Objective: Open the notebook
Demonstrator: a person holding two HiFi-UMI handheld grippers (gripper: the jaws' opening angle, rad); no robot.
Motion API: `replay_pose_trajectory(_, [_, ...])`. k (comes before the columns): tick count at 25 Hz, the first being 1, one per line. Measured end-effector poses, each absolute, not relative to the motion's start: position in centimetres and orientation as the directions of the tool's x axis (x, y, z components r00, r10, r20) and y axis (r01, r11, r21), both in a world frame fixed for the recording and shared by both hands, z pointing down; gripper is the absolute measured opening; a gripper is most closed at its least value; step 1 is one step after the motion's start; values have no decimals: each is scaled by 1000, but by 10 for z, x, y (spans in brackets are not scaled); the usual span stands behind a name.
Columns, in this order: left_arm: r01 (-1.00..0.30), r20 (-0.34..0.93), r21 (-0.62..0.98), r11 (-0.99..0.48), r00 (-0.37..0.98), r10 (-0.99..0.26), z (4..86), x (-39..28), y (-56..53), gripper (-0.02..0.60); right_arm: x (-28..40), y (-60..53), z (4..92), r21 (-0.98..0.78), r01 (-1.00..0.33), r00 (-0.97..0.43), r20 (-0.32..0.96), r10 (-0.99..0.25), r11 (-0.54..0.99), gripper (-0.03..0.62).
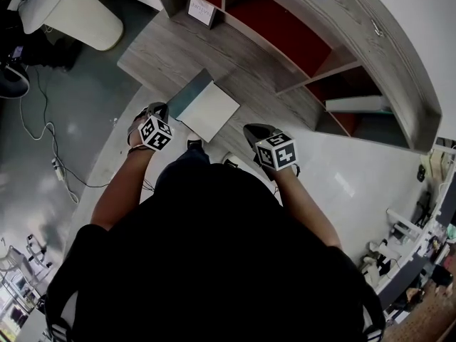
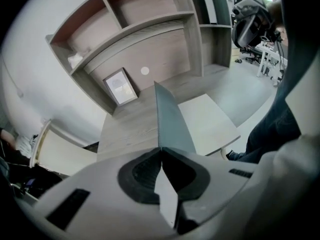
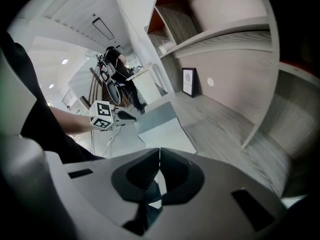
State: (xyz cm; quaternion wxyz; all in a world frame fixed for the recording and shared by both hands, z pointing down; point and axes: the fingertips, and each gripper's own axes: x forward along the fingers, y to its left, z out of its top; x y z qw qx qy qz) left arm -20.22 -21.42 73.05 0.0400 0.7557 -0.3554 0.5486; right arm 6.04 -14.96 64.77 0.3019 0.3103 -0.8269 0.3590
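Observation:
The notebook (image 1: 212, 112) lies on the wooden desk (image 1: 160, 55), near its front edge. Its grey cover (image 1: 189, 93) stands lifted off the white page. In the left gripper view the cover (image 2: 172, 121) runs edge-on straight into the jaws of my left gripper (image 2: 161, 151), which is shut on it, beside the white page (image 2: 207, 124). In the head view my left gripper (image 1: 160, 112) is at the notebook's left corner. My right gripper (image 1: 256, 130) hangs to the right of the notebook, off the desk, shut with nothing in it (image 3: 160, 156). From the right gripper view, the cover (image 3: 155, 116) tilts up at the left gripper (image 3: 125, 116).
A small framed sign (image 1: 201, 9) leans at the back of the desk. Shelves with red backs (image 1: 285, 30) run along the wall to the right. Cables (image 1: 43, 130) lie on the floor at left. My shoes (image 1: 194, 142) stand just before the desk edge.

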Motion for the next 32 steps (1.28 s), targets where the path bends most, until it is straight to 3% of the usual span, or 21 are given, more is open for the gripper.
replay_pose_trajectory(32, [-589,960,-156,-793,97,-261,837,-267,-264,20,55,-190,680,-399,-805,-550,779,-300,439,3])
